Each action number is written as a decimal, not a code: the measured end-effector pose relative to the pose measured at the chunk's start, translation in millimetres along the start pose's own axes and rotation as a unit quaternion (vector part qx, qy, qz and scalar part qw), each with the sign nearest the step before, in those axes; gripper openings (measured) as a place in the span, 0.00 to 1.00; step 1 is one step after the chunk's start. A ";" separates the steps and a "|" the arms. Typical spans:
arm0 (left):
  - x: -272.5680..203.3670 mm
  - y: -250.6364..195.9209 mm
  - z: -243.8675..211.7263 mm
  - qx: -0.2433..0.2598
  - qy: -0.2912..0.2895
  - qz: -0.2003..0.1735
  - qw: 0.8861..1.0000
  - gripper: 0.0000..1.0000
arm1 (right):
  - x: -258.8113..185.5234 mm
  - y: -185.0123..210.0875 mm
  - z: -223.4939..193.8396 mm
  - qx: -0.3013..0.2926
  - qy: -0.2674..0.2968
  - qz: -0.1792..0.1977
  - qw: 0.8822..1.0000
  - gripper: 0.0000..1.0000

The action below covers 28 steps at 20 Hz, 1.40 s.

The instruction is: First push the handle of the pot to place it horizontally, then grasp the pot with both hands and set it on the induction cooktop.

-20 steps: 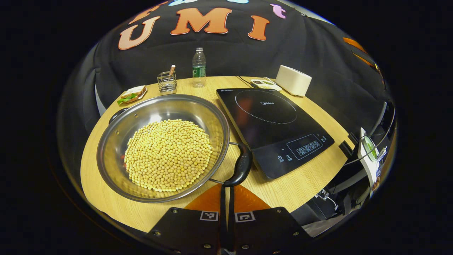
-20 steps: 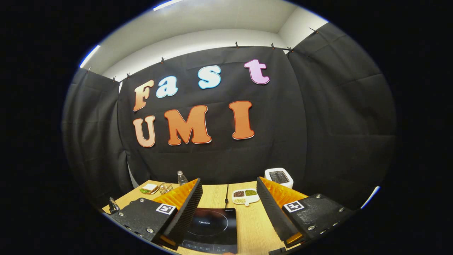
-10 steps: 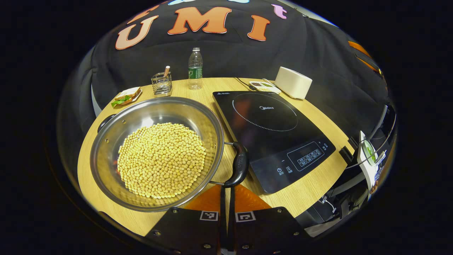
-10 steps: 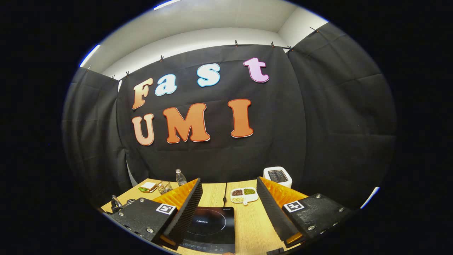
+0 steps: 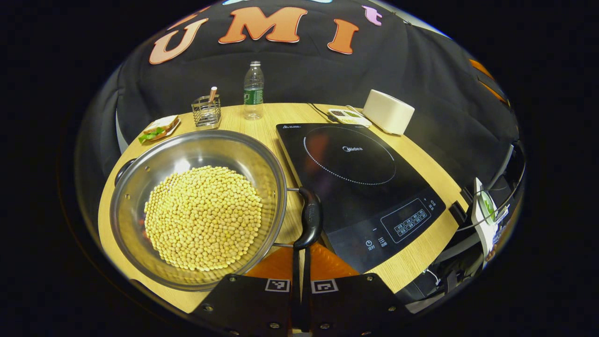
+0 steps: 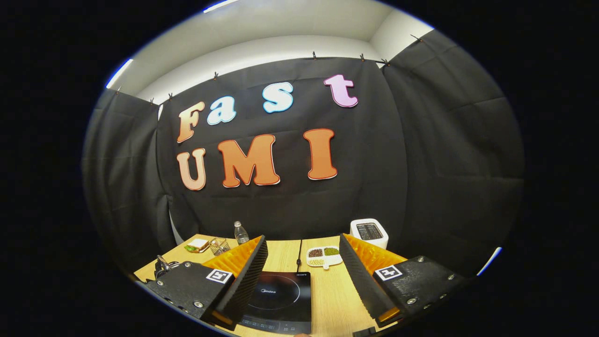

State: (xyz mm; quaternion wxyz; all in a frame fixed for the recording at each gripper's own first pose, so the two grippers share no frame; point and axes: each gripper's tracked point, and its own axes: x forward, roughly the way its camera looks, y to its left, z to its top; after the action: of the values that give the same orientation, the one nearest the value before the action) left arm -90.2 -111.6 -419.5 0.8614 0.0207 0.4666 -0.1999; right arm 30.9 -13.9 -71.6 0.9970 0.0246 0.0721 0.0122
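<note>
1. Steel pot (image 5: 196,206) full of yellow beans (image 5: 203,217) sits on the wooden table (image 5: 412,154), just left of the black cooktop (image 5: 355,178).
2. The left gripper (image 5: 302,255), jaws pressed together and empty, touches the near black handle (image 5: 310,217); a crooked push may turn the pot against the cooktop's edge.
3. The right gripper (image 6: 299,271) hangs wide open above the cooktop.
4. A tilted lift could spill beans.

Bean-filled steel pot (image 5: 196,206) beside black cooktop (image 5: 358,178)
</note>
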 end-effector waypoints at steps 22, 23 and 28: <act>34.9 -1.6 30.5 0.030 0.006 0.001 1.000 0.02 | 16.8 -42.5 -12.7 0.010 0.016 -0.041 0.999 0.95; 35.6 -2.4 31.5 0.031 0.005 0.001 0.999 0.02 | 16.9 -42.1 -13.8 0.009 0.017 -0.041 0.999 0.95; 41.7 0.9 37.3 0.036 0.001 0.001 0.999 0.02 | 20.6 -39.4 -16.0 0.005 0.021 -0.042 0.999 0.95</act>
State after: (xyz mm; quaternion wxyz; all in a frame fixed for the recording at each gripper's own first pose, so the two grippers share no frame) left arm -40.1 -132.6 -432.5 0.8598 0.0519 0.4600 -0.2156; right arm 49.9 -51.9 -92.3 0.9948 0.0268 0.0938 -0.0292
